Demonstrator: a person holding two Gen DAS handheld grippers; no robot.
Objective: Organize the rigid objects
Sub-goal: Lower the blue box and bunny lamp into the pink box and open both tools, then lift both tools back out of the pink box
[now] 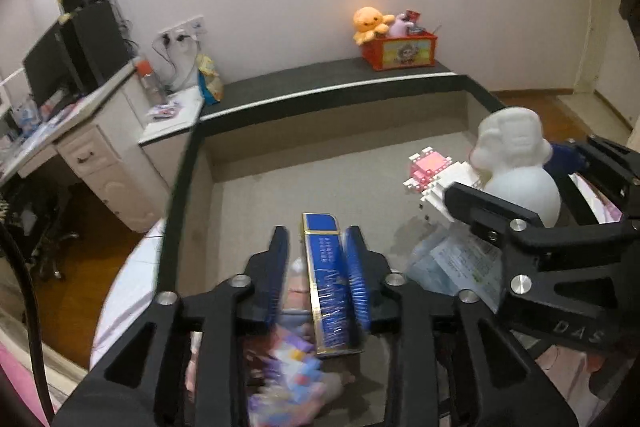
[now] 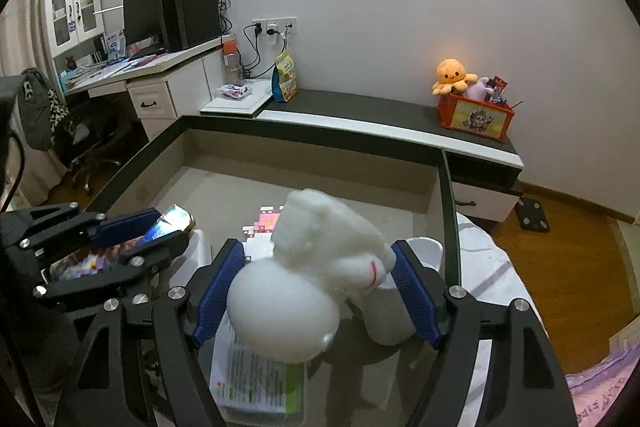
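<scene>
My left gripper (image 1: pixel 318 259) holds a long blue box with gold trim (image 1: pixel 326 279) above the grey storage bin (image 1: pixel 320 183); the box touches the right pad, with a gap to the left pad. It also shows in the right wrist view (image 2: pixel 170 223). My right gripper (image 2: pixel 318 291) is shut on a white figurine (image 2: pixel 304 283), tilted between its blue pads; the figurine also shows in the left wrist view (image 1: pixel 516 163). A pink and white block toy (image 1: pixel 432 171) lies in the bin behind the figurine.
A plastic packet with a printed label (image 2: pixel 256 379) lies under the right gripper. A white cup (image 2: pixel 400 291) stands to its right. Colourful toys (image 1: pixel 288 359) lie blurred below the left gripper. A red toy crate (image 2: pixel 474 117) sits on the dark ledge.
</scene>
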